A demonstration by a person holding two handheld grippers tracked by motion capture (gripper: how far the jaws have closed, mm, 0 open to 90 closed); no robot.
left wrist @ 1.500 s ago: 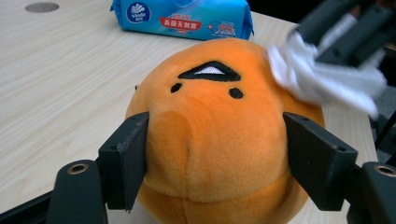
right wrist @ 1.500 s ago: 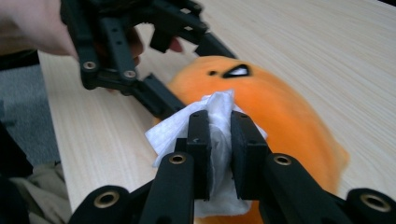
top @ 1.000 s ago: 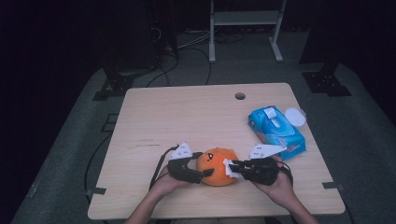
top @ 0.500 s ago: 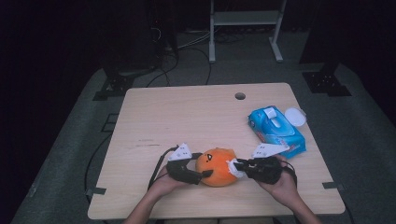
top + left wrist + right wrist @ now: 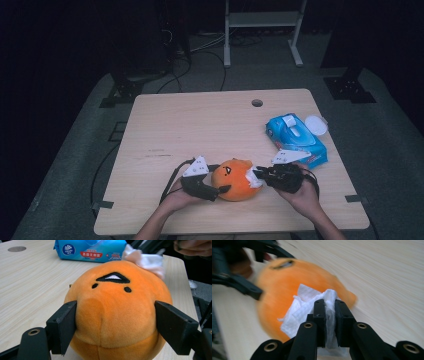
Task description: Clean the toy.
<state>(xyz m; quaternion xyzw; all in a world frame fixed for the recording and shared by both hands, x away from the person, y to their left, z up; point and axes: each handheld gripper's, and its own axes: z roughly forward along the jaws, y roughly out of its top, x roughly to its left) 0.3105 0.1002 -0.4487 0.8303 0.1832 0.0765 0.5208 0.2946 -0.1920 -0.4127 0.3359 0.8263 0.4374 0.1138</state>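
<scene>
Here the orange plush toy (image 5: 235,179) sits on the near part of the wooden table (image 5: 210,125), between the two grippers. The left gripper (image 5: 216,190) clamps the toy from the left side; its jaws press into the plush on both flanks and have just been opening slightly, with the toy between them. The right gripper (image 5: 259,174) holds a white wipe (image 5: 253,176) pinched between its nearly closed jaws, and the wipe lies against the toy's right side. A blue wipe pack (image 5: 296,139) rests on the table at the right, just beyond the right gripper, with its white lid (image 5: 315,124) flipped open toward the far right.
</scene>
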